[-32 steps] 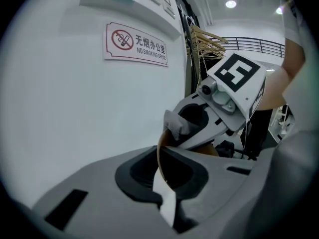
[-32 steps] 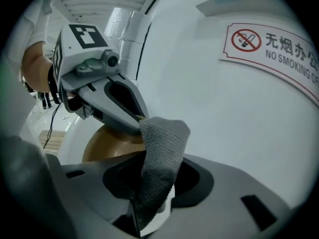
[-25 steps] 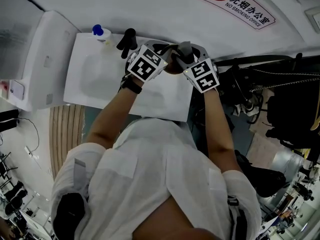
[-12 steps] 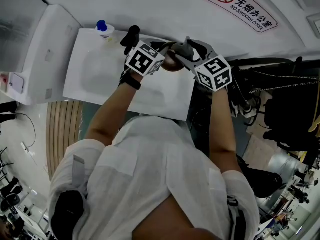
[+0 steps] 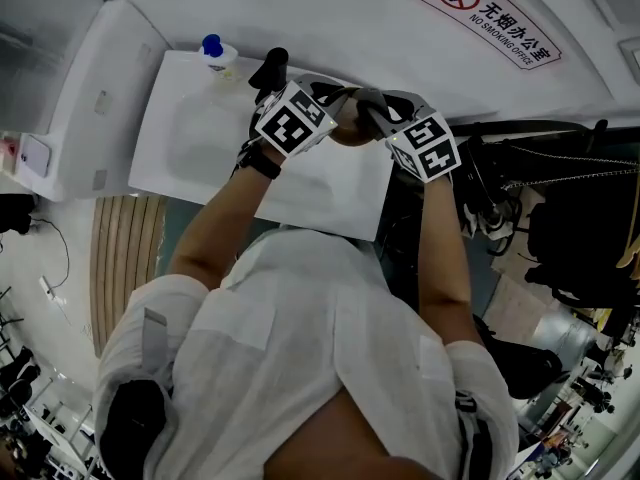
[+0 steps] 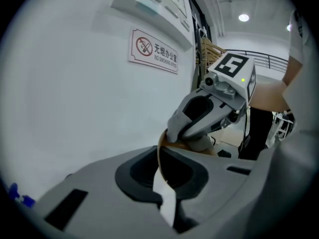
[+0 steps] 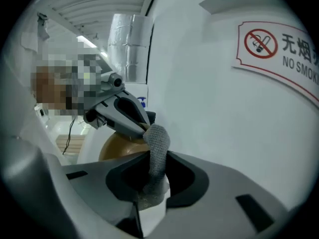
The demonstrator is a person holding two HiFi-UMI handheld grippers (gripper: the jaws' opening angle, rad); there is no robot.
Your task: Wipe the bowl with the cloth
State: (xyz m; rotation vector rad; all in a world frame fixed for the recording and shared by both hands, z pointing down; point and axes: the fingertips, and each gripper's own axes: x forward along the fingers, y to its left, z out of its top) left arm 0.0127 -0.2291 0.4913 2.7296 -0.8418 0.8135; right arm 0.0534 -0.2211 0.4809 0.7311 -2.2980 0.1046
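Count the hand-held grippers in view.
2. The left hand-held gripper, left of the bowl, is shut on its rim; the right hand-held gripper, facing it, has just been closing its jaws on the cloth. None seems hidden.

Left gripper pinches rim of brown bowl.

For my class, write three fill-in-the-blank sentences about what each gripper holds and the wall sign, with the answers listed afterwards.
The left gripper is shut on the rim of a round brown ____.
The right gripper grips a grey knitted ____ between its jaws.
The white, red-bordered sign on the wall forbids ____.
Missing words: bowl; cloth; smoking.
The right gripper's jaws have just been closing on the cloth.
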